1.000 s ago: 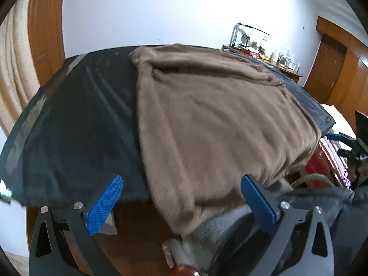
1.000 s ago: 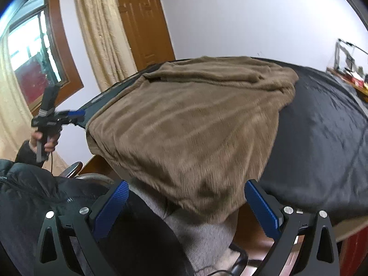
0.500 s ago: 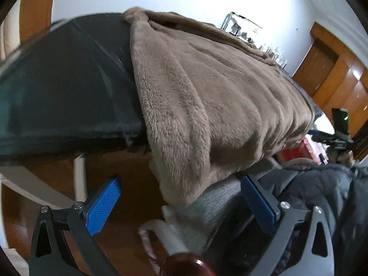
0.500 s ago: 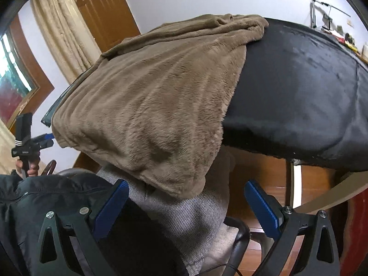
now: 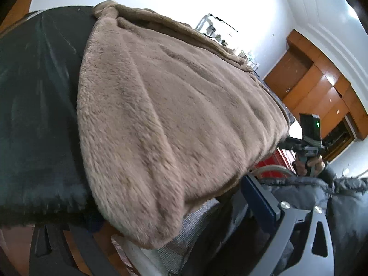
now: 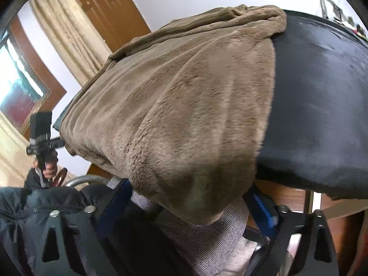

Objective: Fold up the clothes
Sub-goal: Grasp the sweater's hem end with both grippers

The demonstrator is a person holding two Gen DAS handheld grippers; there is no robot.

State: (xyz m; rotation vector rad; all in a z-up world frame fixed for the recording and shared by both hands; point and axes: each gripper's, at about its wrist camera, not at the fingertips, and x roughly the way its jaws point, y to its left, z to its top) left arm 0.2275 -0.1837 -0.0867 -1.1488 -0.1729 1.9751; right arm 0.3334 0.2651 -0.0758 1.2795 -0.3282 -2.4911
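Where white walls rise, dark tablecloth (image 5: pixel 34 105)

Your tongs (image 6: pixel 188 209) are dark grey frames with triangular cut-outs, silver screws and blue pads (image 6: pixel 262 209). Your black puffer sleeve (image 6: pixel 34 204) ends at a bare hand (image 6: pixel 49 169); your grey knit top (image 6: pixel 202 241) shows beneath.

I'm seeing a brown garment (image 5: pixel 174 124) of thick plush fleece, its nap looking soft, fuzzy and matt. It's lying on a dark table cover (image 6: pixel 322 105), a smooth cloth giving off a faint sheen, with a fuzzy hem. I'm noticing ribbed grey knit fabric (image 6: pixel 207 237) below the fleece. The right gripper (image 6: pixel 191 207) is showing matt black plastic frames, blue pads and shiny metal screws. A glossy varnished wooden wardrobe (image 5: pixel 322 92) is standing behind.
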